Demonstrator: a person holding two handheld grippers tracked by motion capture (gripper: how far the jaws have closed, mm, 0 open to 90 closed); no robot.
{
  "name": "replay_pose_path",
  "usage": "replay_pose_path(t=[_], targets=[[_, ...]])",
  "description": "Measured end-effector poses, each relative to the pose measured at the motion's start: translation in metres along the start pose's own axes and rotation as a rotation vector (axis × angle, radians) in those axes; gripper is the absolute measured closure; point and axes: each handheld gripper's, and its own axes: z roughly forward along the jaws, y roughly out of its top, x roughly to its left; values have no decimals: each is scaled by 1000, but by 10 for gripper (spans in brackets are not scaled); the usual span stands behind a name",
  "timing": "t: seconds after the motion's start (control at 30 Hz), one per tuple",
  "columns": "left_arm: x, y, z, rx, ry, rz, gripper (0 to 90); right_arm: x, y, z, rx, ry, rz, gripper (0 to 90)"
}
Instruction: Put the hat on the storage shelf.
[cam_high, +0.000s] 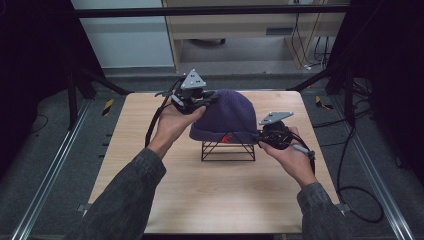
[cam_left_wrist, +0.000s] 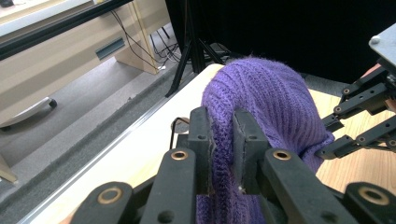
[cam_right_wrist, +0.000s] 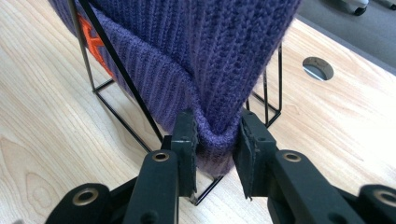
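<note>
Purple knit, the beanie sits over a black wire stand on the worktop. Both grips should move together and evenly, so the cuff clears the frame without snagging. The left gripper has its fingers pinched on the crown's side; the right gripper clamps the cuff fold.

Grey denim sleeves; each black gripper carries a grey triangular plate and black cable

A purple ribbed knit beanie sits crown-up over a black wire stand at the table's middle. Its folded cuff bears an orange mark.
</note>
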Motion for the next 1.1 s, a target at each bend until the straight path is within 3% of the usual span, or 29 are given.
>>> replay_pose_path(t=[0.53,0.83,0.97,1.1], targets=[[-10,-2,0,22,-12,26,791,1,-7,5,8,-17,10,700],[-12,-16,7,26,-30,-3,791,1,-14,12,39,-30,1,696],[-15,-22,9,37,-29,13,791,2,-19,17,49,-31,8,695],[-18,-31,13,42,-43,3,791,1,-27,23,62,-28,13,693]])
